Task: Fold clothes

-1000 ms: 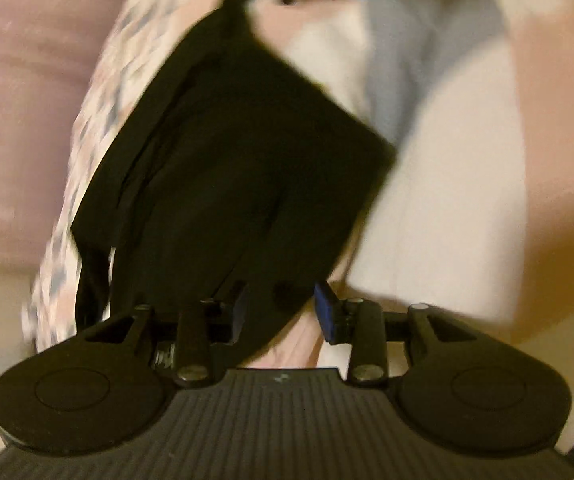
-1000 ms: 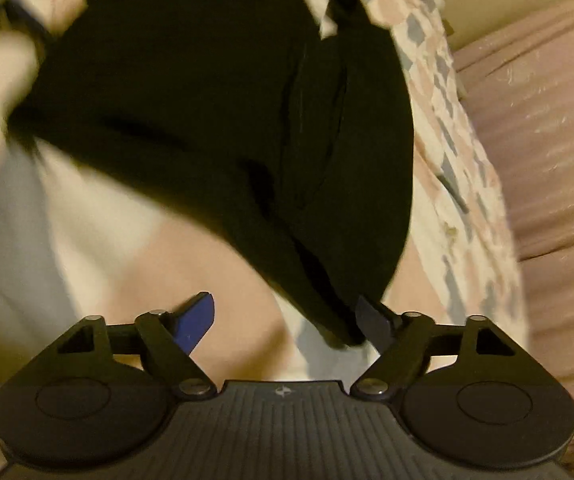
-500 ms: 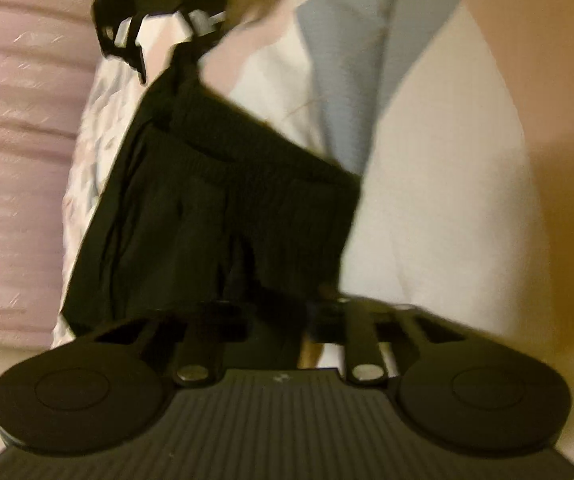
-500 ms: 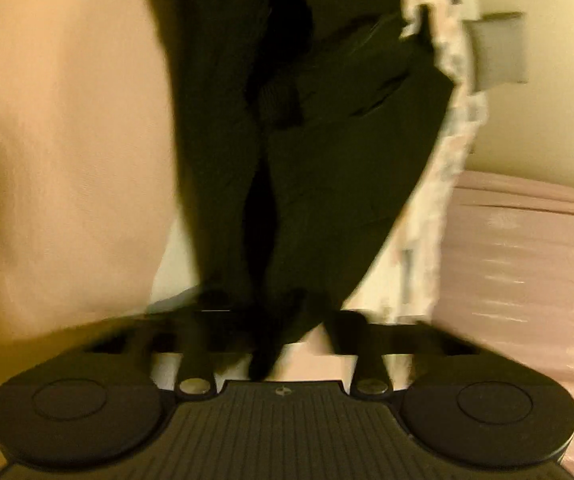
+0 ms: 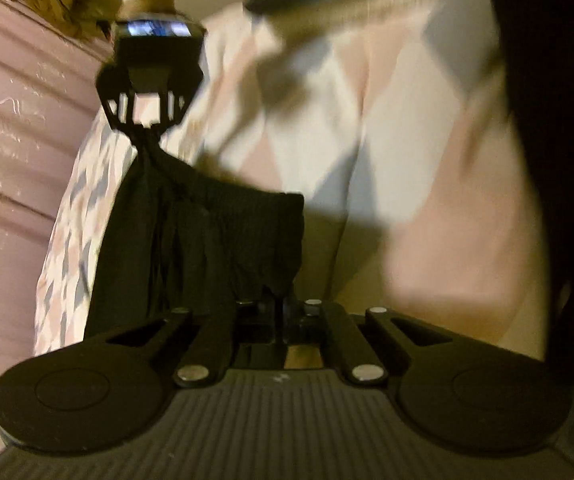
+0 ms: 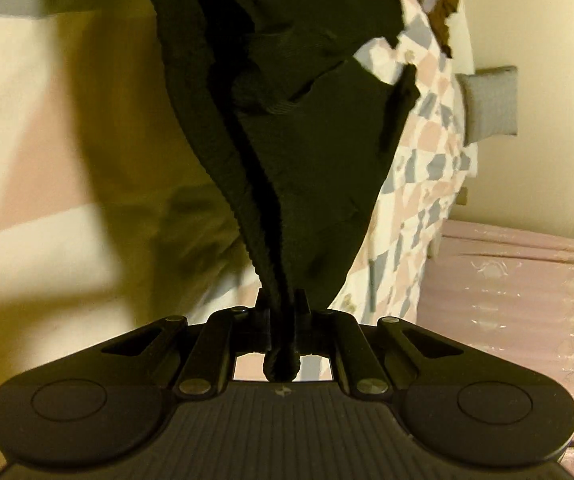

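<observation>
A black garment (image 5: 203, 240) with a ribbed waistband hangs stretched between both grippers above a patchwork bedspread (image 5: 399, 128). My left gripper (image 5: 281, 312) is shut on one corner of it at the bottom of the left wrist view. Across from it in the same view, my right gripper (image 5: 147, 130) pinches the far corner, held by a person's hand. In the right wrist view my right gripper (image 6: 283, 312) is shut on the bunched waistband, and the black garment (image 6: 299, 120) rises away from it in folds.
The bedspread (image 6: 427, 168) in pink, white and grey patches covers the bed. A pink mattress side (image 6: 527, 300) shows at the right, and again at the left as mattress side (image 5: 11, 160). A grey pillow-like pad (image 6: 491, 104) sits against the cream wall.
Both grippers were open around the garment a second ago; both have shut on it. The garment has been lifted off the bed and now hangs between them.
</observation>
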Demonstrator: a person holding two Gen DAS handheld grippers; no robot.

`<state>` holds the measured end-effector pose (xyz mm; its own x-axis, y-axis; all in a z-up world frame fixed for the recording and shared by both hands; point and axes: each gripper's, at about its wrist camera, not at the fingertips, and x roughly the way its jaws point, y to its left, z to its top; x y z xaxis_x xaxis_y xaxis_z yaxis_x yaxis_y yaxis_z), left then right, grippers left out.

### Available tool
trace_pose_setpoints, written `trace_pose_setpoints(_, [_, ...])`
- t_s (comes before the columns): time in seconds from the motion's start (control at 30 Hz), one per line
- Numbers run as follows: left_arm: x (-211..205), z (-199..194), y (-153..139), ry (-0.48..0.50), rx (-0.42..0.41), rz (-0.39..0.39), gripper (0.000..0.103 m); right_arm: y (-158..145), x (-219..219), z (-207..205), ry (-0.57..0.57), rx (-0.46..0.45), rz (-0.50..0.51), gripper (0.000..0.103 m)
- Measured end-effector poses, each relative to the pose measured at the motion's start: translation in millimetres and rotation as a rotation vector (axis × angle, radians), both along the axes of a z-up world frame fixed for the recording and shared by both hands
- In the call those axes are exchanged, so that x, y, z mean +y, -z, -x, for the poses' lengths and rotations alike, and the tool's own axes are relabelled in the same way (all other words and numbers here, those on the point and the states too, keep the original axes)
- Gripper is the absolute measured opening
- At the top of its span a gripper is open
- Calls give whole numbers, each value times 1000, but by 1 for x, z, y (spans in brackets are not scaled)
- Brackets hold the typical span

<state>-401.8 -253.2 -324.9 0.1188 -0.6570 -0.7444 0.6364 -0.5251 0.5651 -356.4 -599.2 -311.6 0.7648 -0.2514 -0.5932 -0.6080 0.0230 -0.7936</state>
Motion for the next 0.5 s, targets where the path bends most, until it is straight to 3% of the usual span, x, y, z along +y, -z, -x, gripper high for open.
trace_pose_setpoints(0.1, [-8, 25, -3, 26, 73, 32, 1, 5, -8, 35, 13, 53, 16, 7])
trace_pose_setpoints(0.23, [-21, 31, -22, 70, 164, 53, 1, 20, -18, 74, 42, 104, 41, 8])
trace_pose_setpoints(0.4, [-56, 38, -6, 48, 269, 51, 1, 53, -16, 105, 78, 166, 88, 10])
trace_pose_setpoints(0.5, [-60, 38, 6, 9, 273, -1, 5, 75, -3, 103, 137, 199, 162, 35])
